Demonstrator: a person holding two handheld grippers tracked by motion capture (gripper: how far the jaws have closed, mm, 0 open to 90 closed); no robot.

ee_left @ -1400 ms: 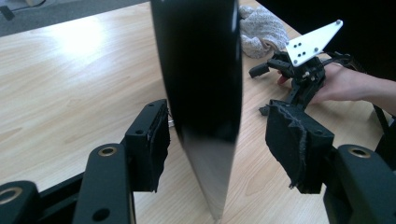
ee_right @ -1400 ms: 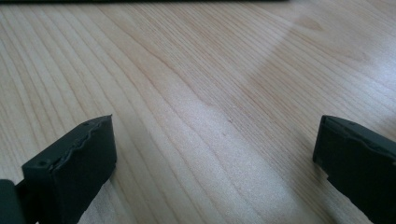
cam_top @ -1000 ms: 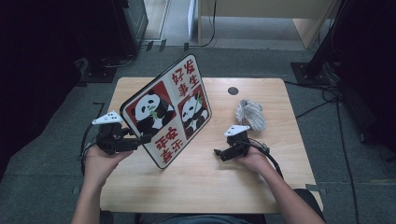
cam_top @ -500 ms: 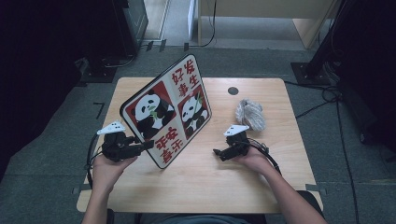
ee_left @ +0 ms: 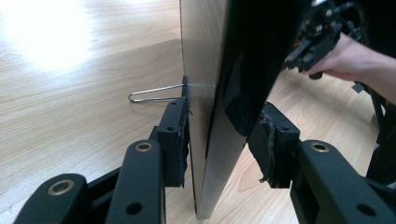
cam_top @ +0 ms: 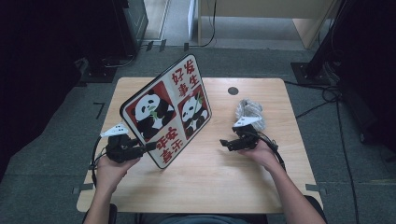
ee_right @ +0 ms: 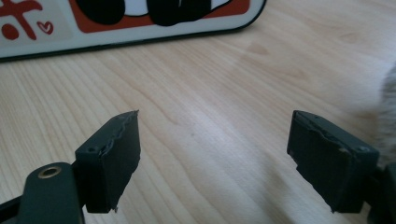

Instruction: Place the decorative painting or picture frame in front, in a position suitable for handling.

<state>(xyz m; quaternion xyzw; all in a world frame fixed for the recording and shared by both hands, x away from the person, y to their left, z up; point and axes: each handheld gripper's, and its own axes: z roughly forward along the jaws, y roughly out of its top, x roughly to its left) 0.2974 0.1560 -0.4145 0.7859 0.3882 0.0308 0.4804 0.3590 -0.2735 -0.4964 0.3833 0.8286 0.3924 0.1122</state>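
Observation:
A rounded board [cam_top: 168, 112] printed with two pandas and red characters stands tilted on the wooden table [cam_top: 210, 186]. A wire stand [ee_left: 154, 93] props its back. My left gripper [cam_top: 152, 146] grips the board's lower left edge [ee_left: 205, 70], one pad against the back and the other at the printed front. My right gripper [cam_top: 224, 143] hovers open just over the table to the board's right, nothing between its jaws [ee_right: 215, 154]. The board's bottom edge [ee_right: 140, 28] lies ahead of it. The right gripper [ee_left: 317, 37] also appears beyond the board.
A grey fuzzy bundle [cam_top: 250, 112] lies on the table just behind the right gripper, its edge [ee_right: 387, 107] beside that gripper's right jaw. A dark round cable hole [cam_top: 233, 90] sits near the table's far edge. Cables and dark equipment lie on the floor around the table.
My left gripper has shifted a little nearer and to the right, onto the board's lower left edge. The board and the right gripper have stayed put.

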